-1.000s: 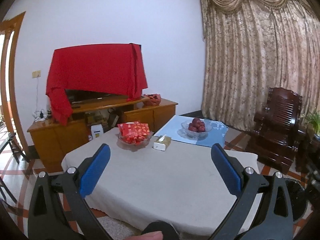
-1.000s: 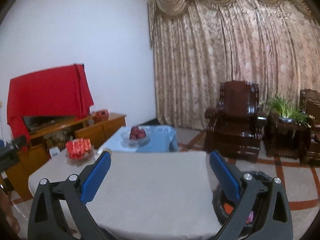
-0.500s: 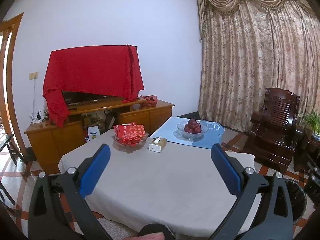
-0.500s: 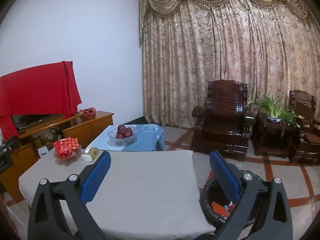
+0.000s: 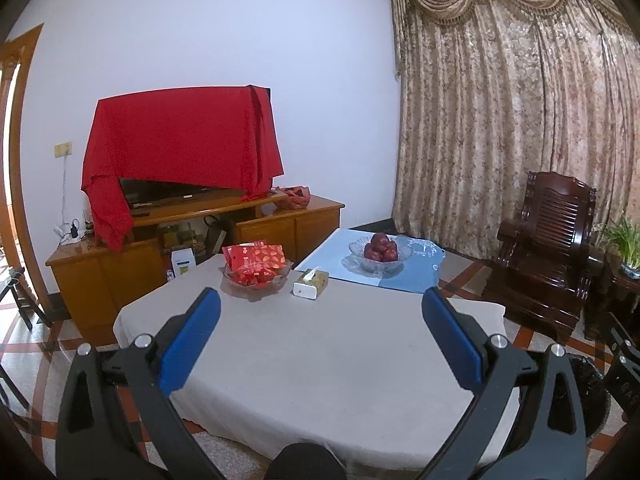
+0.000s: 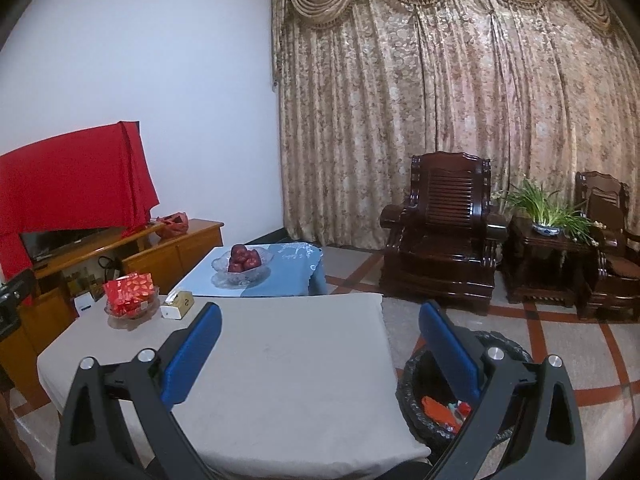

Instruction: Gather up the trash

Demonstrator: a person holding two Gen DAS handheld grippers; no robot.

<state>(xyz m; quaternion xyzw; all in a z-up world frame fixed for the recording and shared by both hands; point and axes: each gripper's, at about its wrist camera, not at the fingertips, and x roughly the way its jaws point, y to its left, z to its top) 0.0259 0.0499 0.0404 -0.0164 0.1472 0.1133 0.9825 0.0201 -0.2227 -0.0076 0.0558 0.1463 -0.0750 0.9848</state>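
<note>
A black-lined trash bin [image 6: 436, 396] stands on the floor at the right side of the grey-clothed table [image 6: 288, 364], holding red and coloured scraps. Its rim also shows at the right edge of the left wrist view as the bin [image 5: 592, 392]. My left gripper [image 5: 320, 344] is open above the near part of the table [image 5: 320, 352], with nothing between its blue pads. My right gripper [image 6: 320, 344] is open too, held over the table's right edge and the bin. No loose trash shows on the cloth.
At the table's far end sit a glass dish of red packets [image 5: 256, 268] and a tissue box [image 5: 311, 283]. Beyond, a blue-clothed table carries an apple bowl [image 5: 380, 254]. A wooden TV cabinet [image 5: 192, 248] lies left, dark wooden armchairs [image 6: 440, 236] and a potted plant [image 6: 548, 216] right.
Both grippers have drawn back and risen from the table, so more of the room and the bin shows. Their jaws have stayed open.
</note>
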